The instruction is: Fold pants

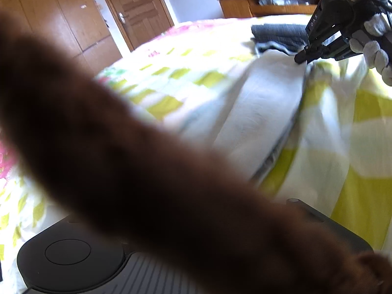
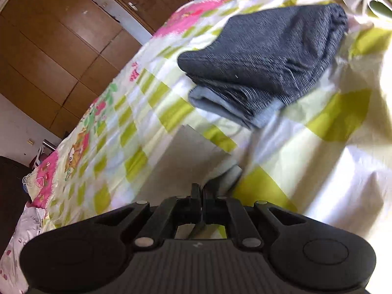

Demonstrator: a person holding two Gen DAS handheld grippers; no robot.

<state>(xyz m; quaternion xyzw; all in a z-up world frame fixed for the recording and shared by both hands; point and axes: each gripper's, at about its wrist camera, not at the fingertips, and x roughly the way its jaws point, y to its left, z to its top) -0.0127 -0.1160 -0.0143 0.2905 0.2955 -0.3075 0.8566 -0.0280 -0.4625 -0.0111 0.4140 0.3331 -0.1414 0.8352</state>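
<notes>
Blurred brown fabric [image 1: 137, 161] nearest the lens masks the left gripper; its jaw state cannot be told. Right gripper [image 2: 201, 191], jaws pressed together, pinches pale off-white pants [image 1: 264, 103] on the checked bedsheet [image 2: 325, 147]. Beyond lies folded dark-grey clothing [image 2: 264, 58].

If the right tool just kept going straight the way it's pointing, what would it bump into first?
Probably the white pants right at the tips of the right tool, lying on the checked bedspread. The folded dark garment lies farther on, though depth is hard to judge.
</notes>
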